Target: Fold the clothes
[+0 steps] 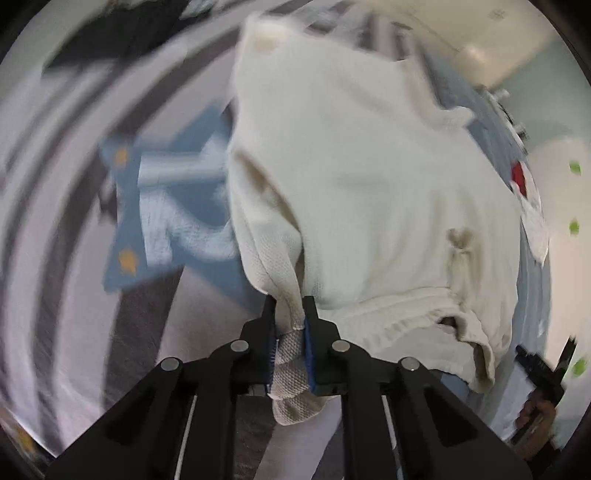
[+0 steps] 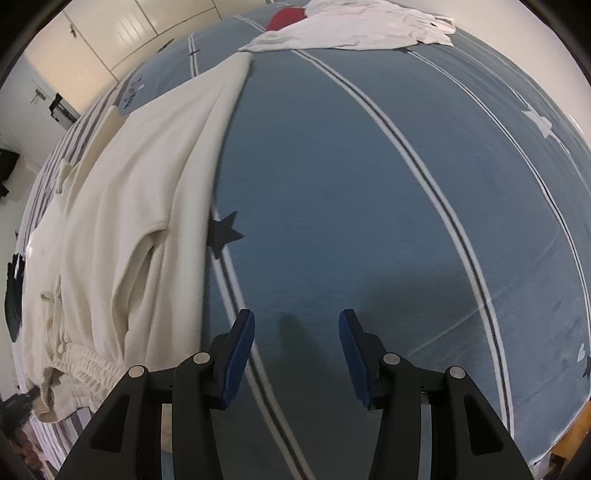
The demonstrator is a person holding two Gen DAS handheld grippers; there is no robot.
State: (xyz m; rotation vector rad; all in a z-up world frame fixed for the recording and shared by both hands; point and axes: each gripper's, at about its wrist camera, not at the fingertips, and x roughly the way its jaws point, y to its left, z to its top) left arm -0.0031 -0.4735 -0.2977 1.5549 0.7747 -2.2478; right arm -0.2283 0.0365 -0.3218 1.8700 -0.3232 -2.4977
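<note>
Your left gripper (image 1: 290,317) is pinching a folded edge of the cream trousers (image 1: 369,192), its blue pads (image 1: 308,354) closed tight on the textured knit, with a tuft of cloth poking out behind the jaws. From that pinch the trousers are spreading away across the bed, their gathered elastic waistband (image 1: 399,328) lying just right of the gripper and a knotted drawstring (image 1: 460,254) resting on the fabric above it. Left of the garment, the striped grey-and-white bedding (image 1: 55,221) and a blue patch with orange marks are blurring past. At the far right edge, a hand (image 1: 535,413) is holding the other black gripper handle.

Your right gripper (image 2: 297,339) is hanging partly open over the blue bedspread (image 2: 351,184), nothing between its blue pads, its shadow falling on the cloth below. The cream trousers (image 2: 140,221) are lying stretched lengthwise along the left of that view, waistband (image 2: 88,365) nearest you, beside a dark star (image 2: 223,232) printed on the spread. Well beyond, a white garment (image 2: 351,29) is lying crumpled next to something red (image 2: 286,16).
</note>
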